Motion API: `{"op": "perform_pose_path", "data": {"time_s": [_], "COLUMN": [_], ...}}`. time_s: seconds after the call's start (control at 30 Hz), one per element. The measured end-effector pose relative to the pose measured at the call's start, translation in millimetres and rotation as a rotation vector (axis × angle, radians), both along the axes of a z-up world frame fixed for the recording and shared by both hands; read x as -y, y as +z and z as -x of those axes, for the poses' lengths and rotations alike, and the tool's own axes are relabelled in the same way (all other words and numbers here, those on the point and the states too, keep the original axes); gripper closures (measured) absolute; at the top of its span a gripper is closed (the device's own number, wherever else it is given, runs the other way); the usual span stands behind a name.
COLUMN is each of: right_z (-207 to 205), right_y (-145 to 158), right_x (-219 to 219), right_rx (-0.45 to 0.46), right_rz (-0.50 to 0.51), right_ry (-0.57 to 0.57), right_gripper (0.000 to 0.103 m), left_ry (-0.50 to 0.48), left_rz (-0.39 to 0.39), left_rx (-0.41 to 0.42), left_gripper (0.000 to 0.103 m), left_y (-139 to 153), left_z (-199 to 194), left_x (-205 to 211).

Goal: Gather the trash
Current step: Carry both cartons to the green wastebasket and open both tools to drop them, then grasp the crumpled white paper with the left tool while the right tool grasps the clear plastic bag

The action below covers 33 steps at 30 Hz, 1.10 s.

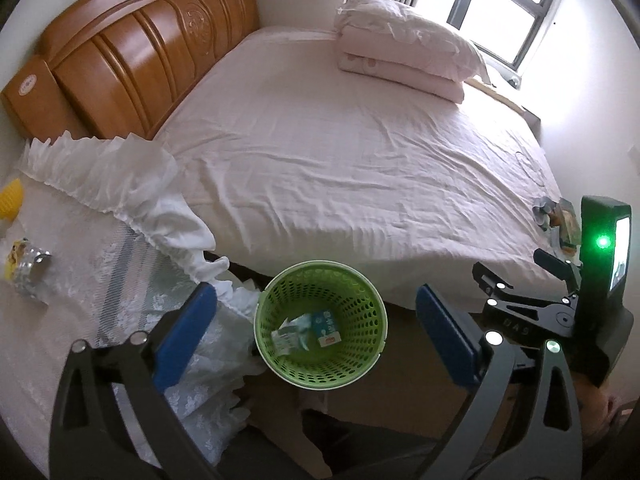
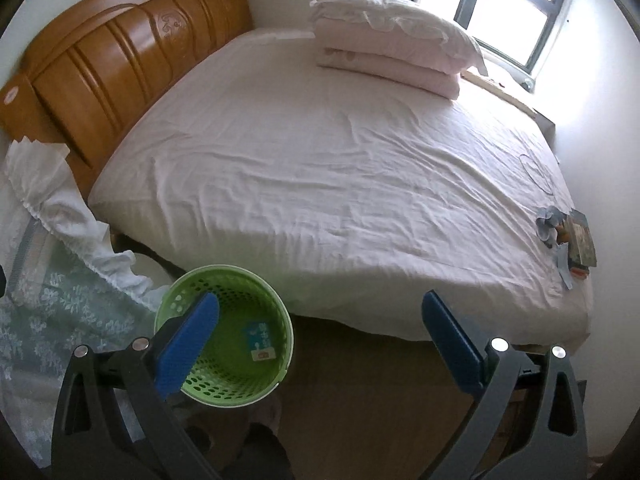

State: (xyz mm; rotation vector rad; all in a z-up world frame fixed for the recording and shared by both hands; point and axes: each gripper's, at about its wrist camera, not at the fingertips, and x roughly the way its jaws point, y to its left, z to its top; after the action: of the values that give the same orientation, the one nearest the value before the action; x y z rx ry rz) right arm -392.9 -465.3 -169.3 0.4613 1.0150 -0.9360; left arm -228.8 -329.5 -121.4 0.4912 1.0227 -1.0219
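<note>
A green perforated trash basket [image 1: 320, 322] stands on the floor beside the bed; it also shows in the right wrist view [image 2: 224, 356]. Inside lie a blue and white carton [image 1: 326, 328] and a crumpled clear wrapper [image 1: 290, 334]. My left gripper [image 1: 316, 336] is open and empty, hovering above the basket. My right gripper [image 2: 320, 344] is open and empty, above the floor to the right of the basket; its body shows in the left wrist view [image 1: 560, 304]. Wrappers and packets [image 2: 568, 236] lie on the bed's right edge. A foil wrapper [image 1: 24, 268] lies on the cloth-covered table at left.
The bed [image 2: 320, 184] with a white sheet fills the middle, with a wooden headboard [image 2: 104, 60] and folded bedding with a pillow [image 2: 392, 52] at the far side. A table with a lace cloth [image 1: 80, 280] stands left of the basket. A yellow object [image 1: 10, 200] is at its far edge.
</note>
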Motion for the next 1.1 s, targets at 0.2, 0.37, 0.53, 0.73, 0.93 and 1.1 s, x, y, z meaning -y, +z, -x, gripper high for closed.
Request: {"op": "perform_pose_path", "data": {"time_s": [0.2,0.37,0.53,0.73,0.93,1.1], "right_z": [-10,-26,-65,-135,-194,-230], "right_y": [0,9,37,72,82,81], "right_x": [-6,-22,-55,-109,-166,-212], "right_rx": [-0.003,0.033,0.117,0.221,0.252,0.254], "right_rz": [-0.002,-0.018,-0.019,-0.034,-0.065,-0.103], "right_ry": [0.032,0.098,0.257,0.495,0.651,0.749], "right_gripper": [0.002,0.002,0.002,0.002,0.002,0.002], "left_ry": [0.022,0.117,0.28,0.505,0.679,0.786], "left_rz": [-0.002,0.022,0.042,0.015,-0.003,-0.01], "left_rx": [0.014,0.053,0.144,0.232,0.208,0.19], "left_gripper": [0.008,0.008,0.008,0.008,0.008,0.008], "left_y": [1,13,36,55,52,44], "left_z": [-3,-21,-52,-90,-126,-144], "left_x": [-8,-34,-94,-180,-248,-294]}}
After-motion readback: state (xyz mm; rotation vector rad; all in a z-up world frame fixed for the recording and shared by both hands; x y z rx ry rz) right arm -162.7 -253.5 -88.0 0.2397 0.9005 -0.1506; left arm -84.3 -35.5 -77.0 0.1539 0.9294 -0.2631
